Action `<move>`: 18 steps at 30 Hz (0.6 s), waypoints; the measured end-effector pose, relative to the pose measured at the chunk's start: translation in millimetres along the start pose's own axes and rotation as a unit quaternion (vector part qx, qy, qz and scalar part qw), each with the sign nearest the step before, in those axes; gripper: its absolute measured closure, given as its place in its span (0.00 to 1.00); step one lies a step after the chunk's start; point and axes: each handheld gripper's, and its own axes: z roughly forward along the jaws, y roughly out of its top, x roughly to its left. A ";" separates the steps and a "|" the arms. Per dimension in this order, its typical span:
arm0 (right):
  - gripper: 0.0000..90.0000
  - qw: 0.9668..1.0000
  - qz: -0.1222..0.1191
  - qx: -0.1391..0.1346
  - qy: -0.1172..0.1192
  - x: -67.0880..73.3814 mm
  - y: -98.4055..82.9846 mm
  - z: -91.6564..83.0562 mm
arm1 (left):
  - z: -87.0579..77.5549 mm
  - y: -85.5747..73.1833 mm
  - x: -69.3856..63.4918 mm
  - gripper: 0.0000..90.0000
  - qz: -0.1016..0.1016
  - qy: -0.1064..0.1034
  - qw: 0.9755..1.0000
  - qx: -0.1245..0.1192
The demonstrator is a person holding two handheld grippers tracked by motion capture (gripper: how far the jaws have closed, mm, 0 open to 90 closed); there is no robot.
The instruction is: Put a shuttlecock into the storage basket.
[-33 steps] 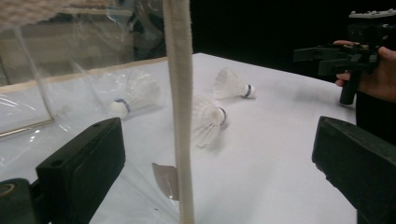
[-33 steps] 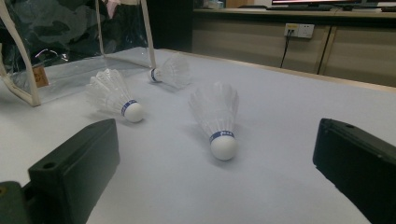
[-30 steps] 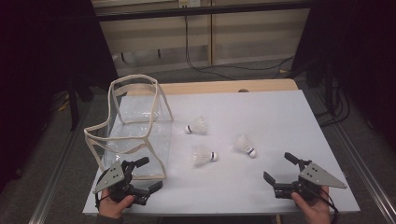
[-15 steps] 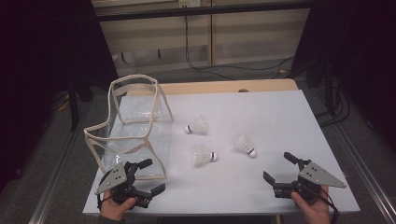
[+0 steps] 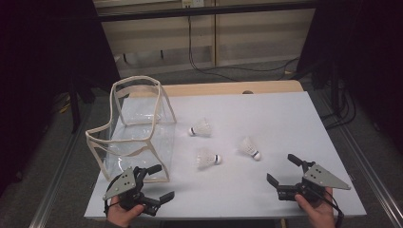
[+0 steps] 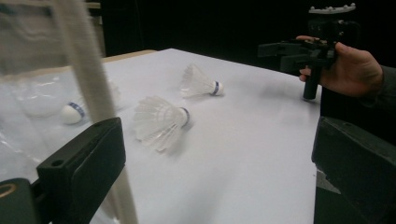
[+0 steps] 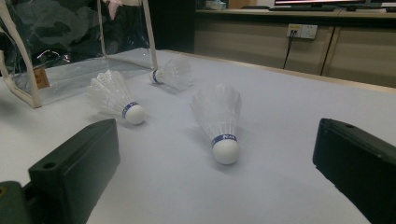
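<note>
White shuttlecock (image 7: pixel 219 122) beyond spread fingers (image 7: pixel 74 168)

Far shuttlecock (image 6: pixel 70 112): half hidden behind blurred bag strap (image 6: pixel 86 70).
Bag (image 7: pixel 70 42): top cut off by frame edge.

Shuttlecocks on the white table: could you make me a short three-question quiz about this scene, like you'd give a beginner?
1. How many shuttlecocks lie on the table?
2. True or false: one shuttlecock is already inside the clear bag.
3. Which gripper is beside the clear bag: A) left gripper, B) right gripper?

Key:
1. Three: the far shuttlecock, the middle shuttlecock and the right shuttlecock.
2. False; all three lie on the table outside the bag.
3. A. Both grippers are open and hold nothing.
</note>
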 end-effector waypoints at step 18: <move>0.01 1.000 0.002 -0.002 -0.001 -0.1 0.0 -0.2 | 21.3 0.1 -10.4 0.03 0.005 -0.026 0.998 0.053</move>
